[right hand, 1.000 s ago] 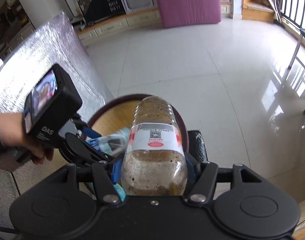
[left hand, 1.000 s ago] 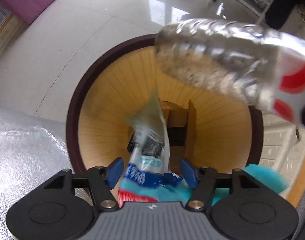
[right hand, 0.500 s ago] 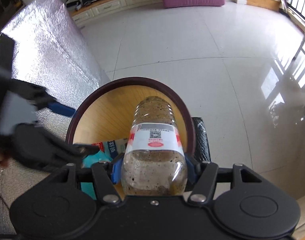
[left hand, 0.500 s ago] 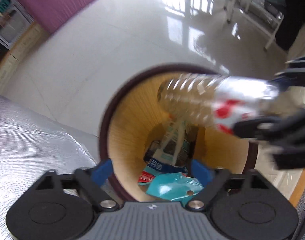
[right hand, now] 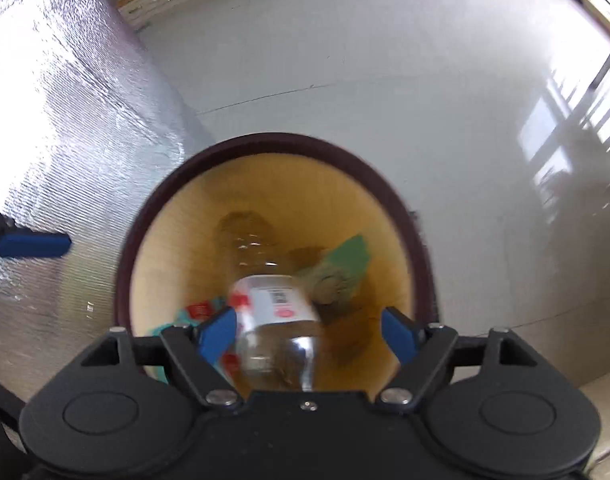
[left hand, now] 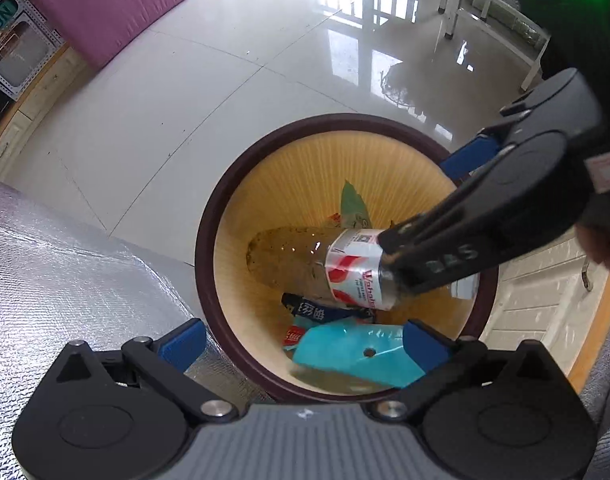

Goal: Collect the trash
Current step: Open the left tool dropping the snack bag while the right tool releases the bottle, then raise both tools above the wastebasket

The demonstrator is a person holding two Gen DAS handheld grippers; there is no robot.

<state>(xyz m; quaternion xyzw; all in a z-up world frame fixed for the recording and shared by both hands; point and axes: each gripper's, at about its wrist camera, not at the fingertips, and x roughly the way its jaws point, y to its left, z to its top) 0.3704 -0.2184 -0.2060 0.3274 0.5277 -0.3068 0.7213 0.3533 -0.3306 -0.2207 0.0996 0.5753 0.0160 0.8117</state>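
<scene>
Holding the left gripper (left hand: 305, 344) above the near rim of the bin (left hand: 209, 240), pointing it steeply down into the mouth. Having just been opening its jaws, now spreading them fully wide and gripping nothing, with only trash deep in the bin showing through the gap. Reaching the right gripper (right hand: 308, 334) in over the bin's opposite rim, likewise pointing down. Having just been opening those jaws too, now standing them partly open around the bottle (right hand: 273, 304): touching or nearly touching it with one blue pad, leaving the other pad well clear of it, so not clamping it. Finding the bottle, clear and dirty inside with a white and red label, tilted inside the bin, label end up at the right gripper's tips, the other end lower by the bin's yellow inner wall; not possible to tell whether resting or dropping, given the blur in the right wrist view. Seeing beneath it, at the bin's bottom, a teal wrapper (left hand: 345, 352) and a dark blue wrapper (left hand: 317, 308), and a green packet (left hand: 353, 204) against the bin's far wall. Showing a foil-covered surface (left hand: 65, 280) just beside the bin.
</scene>
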